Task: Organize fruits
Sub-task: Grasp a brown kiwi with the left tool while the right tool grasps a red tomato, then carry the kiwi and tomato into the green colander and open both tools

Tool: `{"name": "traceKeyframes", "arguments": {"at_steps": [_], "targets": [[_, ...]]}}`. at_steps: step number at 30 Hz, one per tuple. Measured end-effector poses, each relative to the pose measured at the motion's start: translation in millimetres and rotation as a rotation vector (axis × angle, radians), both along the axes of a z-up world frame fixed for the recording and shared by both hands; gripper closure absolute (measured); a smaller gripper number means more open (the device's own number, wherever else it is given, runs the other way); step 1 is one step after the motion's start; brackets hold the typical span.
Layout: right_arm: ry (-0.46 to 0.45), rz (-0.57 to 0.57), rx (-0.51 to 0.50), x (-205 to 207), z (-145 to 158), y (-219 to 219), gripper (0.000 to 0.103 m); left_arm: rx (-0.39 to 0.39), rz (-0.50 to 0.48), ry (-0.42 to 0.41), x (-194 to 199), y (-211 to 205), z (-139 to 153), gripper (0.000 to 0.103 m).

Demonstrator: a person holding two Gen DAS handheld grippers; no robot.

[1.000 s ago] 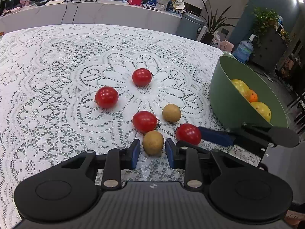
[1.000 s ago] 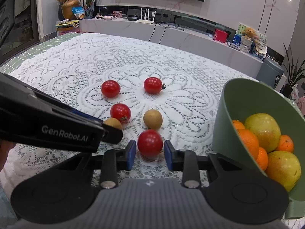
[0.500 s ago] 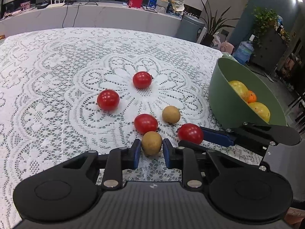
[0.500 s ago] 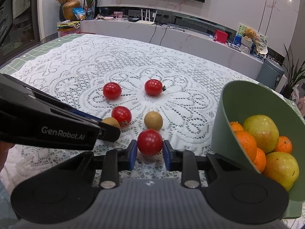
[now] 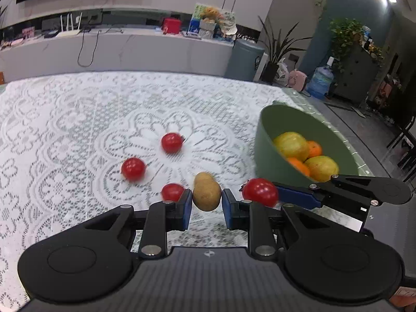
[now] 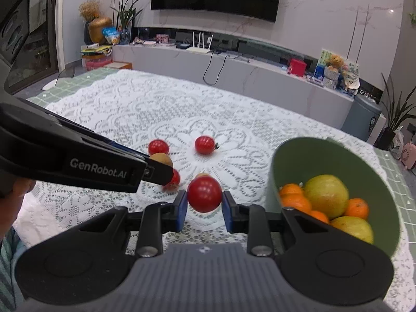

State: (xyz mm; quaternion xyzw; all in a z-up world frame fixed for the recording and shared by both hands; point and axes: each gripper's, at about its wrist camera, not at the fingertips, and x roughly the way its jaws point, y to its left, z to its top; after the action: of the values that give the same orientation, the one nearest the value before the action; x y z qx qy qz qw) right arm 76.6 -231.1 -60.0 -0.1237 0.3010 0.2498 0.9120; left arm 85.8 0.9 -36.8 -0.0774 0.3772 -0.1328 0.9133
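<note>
Both fruits had left the lace cloth since the earlier frames, where each sat on it between open jaws.

Left wrist view: the left gripper (image 5: 207, 205) had its jaws clamped on a small brown fruit (image 5: 207, 192), held clear of the worktop (image 5: 65, 119) over its near middle. Three tomatoes (image 5: 171, 142) lay loose on the cloth beyond, and a second brown fruit showed only as a hump directly behind the held one. To the right, the right gripper (image 5: 262, 197) carried a red tomato (image 5: 260, 191), and the green bowl (image 5: 267, 140) sat near the worktop's right edge with yellow and orange fruit inside.

Right wrist view: the right gripper's jaws were clamped on the tomato, lifted off the cloth, with the bowl just to its right. The left gripper came in from the left edge with the brown fruit at its tip.

Judging by looks, the tomato would be light, smooth-skinned and soft, so easily bruised or squirted out by a hard squeeze; a grip across its widest girth suited it. The brown fruit looked firmer and duller-skinned, less likely to slip, and also best held at its middle.

The only legible writing was "GenRobot.AI" (image 6: 98, 167) on the left gripper's side.
</note>
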Motion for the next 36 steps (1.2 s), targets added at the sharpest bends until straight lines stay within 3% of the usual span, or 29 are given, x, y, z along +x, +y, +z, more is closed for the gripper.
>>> {"name": "traceKeyframes", "arguments": {"at_steps": [15, 26, 36], "targets": [[-0.108, -0.09, 0.017, -14, 40, -53, 0.078, 0.012, -0.069, -0.111, -12, -37, 40, 0.076], [-0.105, -0.197, -0.047, -4, 49, -104, 0.078, 0.065, -0.217, -0.148, -5, -93, 48, 0.076], [-0.019, -0.259, -0.104, 14, 40, -140, 0.078, 0.109, -0.326, -0.123, 13, -130, 42, 0.076]]}}
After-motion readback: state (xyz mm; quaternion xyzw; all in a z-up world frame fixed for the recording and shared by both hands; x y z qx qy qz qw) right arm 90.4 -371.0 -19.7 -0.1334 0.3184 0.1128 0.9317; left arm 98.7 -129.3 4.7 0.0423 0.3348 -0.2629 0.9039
